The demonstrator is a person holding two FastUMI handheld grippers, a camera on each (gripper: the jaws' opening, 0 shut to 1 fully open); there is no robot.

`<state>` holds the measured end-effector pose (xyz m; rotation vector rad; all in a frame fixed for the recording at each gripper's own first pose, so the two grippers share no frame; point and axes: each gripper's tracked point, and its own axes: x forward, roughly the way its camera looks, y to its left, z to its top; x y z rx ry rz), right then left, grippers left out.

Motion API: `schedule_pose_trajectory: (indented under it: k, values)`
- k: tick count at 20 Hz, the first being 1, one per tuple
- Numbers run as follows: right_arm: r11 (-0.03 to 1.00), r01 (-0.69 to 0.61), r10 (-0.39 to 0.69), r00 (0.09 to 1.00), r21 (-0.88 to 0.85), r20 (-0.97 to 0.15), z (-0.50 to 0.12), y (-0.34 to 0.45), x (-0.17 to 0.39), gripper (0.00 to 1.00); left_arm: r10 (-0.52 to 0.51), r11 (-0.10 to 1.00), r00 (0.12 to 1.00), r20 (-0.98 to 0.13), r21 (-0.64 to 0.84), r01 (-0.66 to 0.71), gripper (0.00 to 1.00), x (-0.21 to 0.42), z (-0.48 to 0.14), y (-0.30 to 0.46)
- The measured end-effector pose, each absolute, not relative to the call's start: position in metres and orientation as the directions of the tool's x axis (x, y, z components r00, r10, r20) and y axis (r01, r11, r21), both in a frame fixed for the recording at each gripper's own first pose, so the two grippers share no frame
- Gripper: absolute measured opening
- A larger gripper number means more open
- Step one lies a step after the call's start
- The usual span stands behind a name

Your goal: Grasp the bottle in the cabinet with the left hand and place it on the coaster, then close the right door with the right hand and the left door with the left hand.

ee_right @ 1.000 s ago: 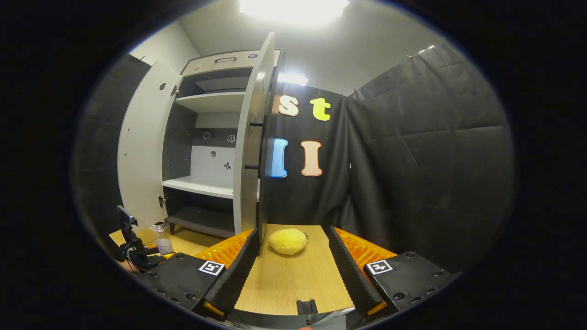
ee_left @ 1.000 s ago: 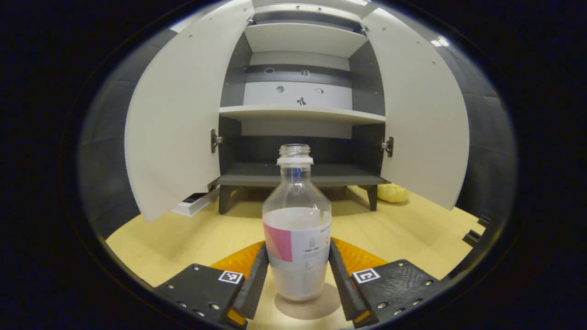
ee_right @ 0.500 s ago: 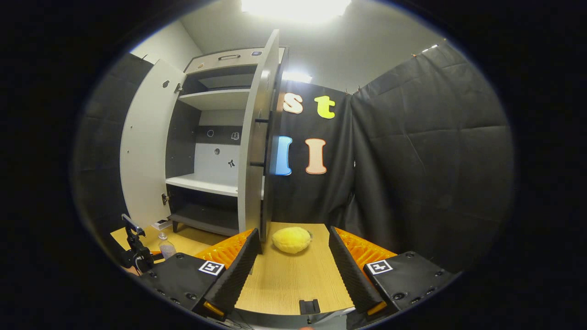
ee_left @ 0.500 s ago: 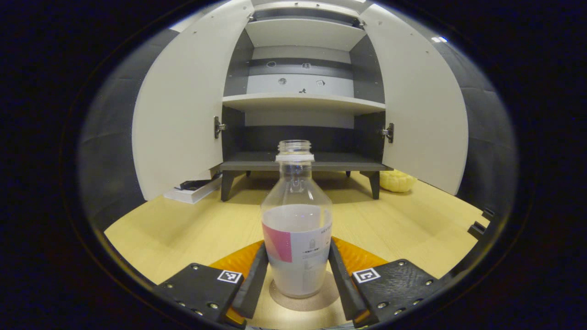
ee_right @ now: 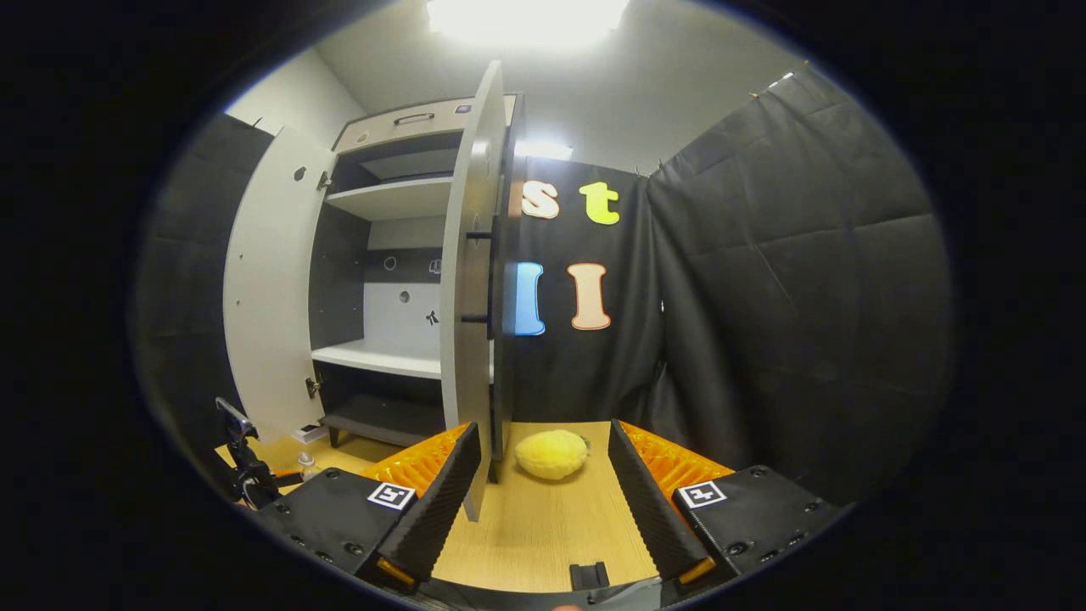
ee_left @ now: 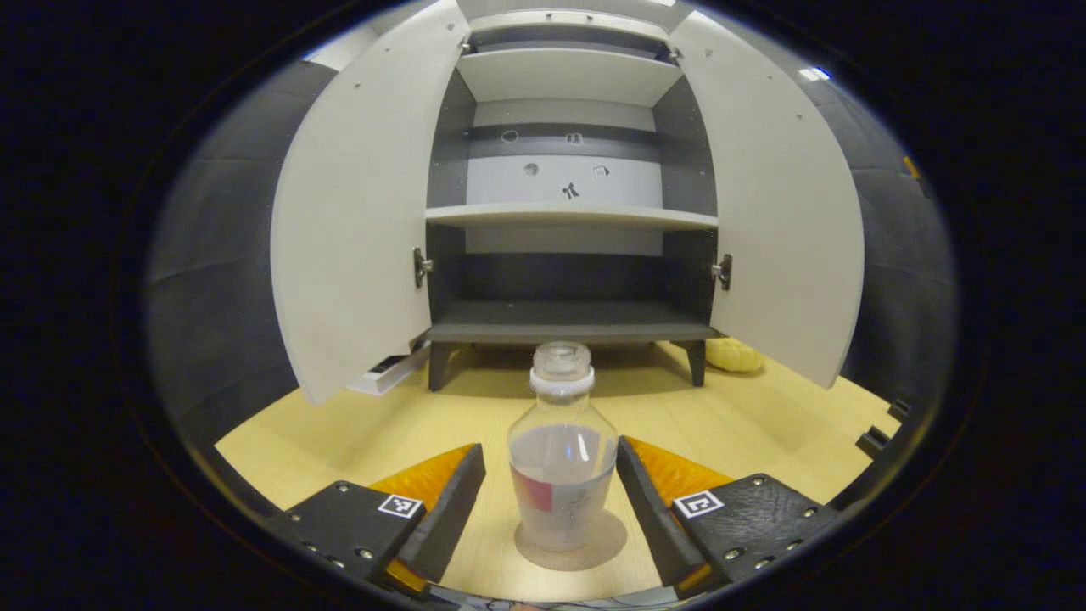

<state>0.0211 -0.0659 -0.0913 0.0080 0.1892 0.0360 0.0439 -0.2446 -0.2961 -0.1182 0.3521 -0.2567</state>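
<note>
Beyond the bottle (ee_left: 562,458), set on the coaster (ee_left: 609,540), cabinet doors gape; it could be toppled by the open, empty left claw (ee_left: 550,501).

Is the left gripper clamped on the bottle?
No: the left gripper is open, with gaps between its fingers and the bottle standing on the coaster.

The bottle (ee_left: 562,462) is clear with a white collar and a white-and-pink label, standing on a brown coaster (ee_left: 570,543). The cabinet (ee_left: 567,187) has pale grey doors, white shelves and dark grey walls. The tabletop (ee_left: 747,424) is light wood-grain yellow. A yellow lump (ee_right: 551,454) lies on it.
</note>
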Motion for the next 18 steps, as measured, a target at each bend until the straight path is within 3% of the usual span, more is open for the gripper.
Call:
schedule_pose_trajectory:
  k: [1,2,3,5,6,8,9,11,12,13,15,17,18]
  values:
    - [0.999,-0.037,0.040,0.983,0.021,-0.181,-0.089,-0.066,0.026,0.96,-0.266,0.961,0.913,-0.310,-0.163,0.224,0.96,0.046,-0.282,-0.240]
    - [0.999,-0.036,0.040,0.984,0.027,-0.173,-0.086,-0.067,0.031,0.94,-0.262,0.961,0.919,-0.295,-0.167,0.221,0.91,0.046,-0.267,-0.235]
    - [0.999,-0.034,0.038,0.986,0.031,-0.163,-0.082,-0.068,0.036,0.96,-0.258,0.962,0.925,-0.279,-0.168,0.218,0.96,0.042,-0.253,-0.231]
    - [0.999,-0.028,0.033,0.990,0.040,-0.138,-0.073,-0.070,0.048,0.96,-0.257,0.960,0.935,-0.243,-0.176,0.218,0.96,0.037,-0.226,-0.222]
    - [0.999,-0.023,0.029,0.992,0.046,-0.123,-0.069,-0.071,0.054,0.96,-0.256,0.959,0.939,-0.229,-0.179,0.217,0.87,0.035,-0.215,-0.219]
    - [0.998,-0.006,0.012,0.995,0.060,-0.098,-0.060,-0.072,0.068,0.93,-0.249,0.961,0.946,-0.207,-0.178,0.213,0.96,0.028,-0.194,-0.208]
    - [0.998,0.003,0.003,0.996,0.068,-0.089,-0.056,-0.072,0.075,0.93,-0.246,0.962,0.949,-0.200,-0.175,0.212,0.91,0.028,-0.186,-0.202]
    - [0.997,0.021,-0.015,0.997,0.075,-0.075,-0.049,-0.070,0.089,0.96,-0.229,0.965,0.955,-0.188,-0.169,0.199,0.96,0.028,-0.170,-0.185]
    - [0.997,0.035,-0.030,0.997,0.071,-0.069,-0.045,-0.069,0.096,0.96,-0.218,0.967,0.959,-0.180,-0.171,0.188,0.91,0.027,-0.162,-0.176]
    - [0.996,0.054,-0.049,0.997,0.067,-0.064,-0.040,-0.069,0.103,0.93,-0.209,0.968,0.962,-0.178,-0.177,0.177,0.91,0.027,-0.155,-0.166]
    - [0.994,0.090,-0.087,0.995,0.059,-0.050,-0.031,-0.068,0.116,0.96,-0.187,0.971,0.967,-0.174,-0.181,0.155,0.95,0.029,-0.145,-0.143]
    - [0.989,0.138,-0.136,0.990,0.050,-0.042,-0.024,-0.067,0.129,0.93,-0.151,0.978,0.975,-0.165,-0.171,0.122,0.95,0.035,-0.133,-0.116]
    - [0.986,0.160,-0.158,0.987,0.048,-0.039,-0.022,-0.066,0.134,0.96,-0.140,0.979,0.978,-0.156,-0.168,0.114,0.91,0.038,-0.128,-0.103]
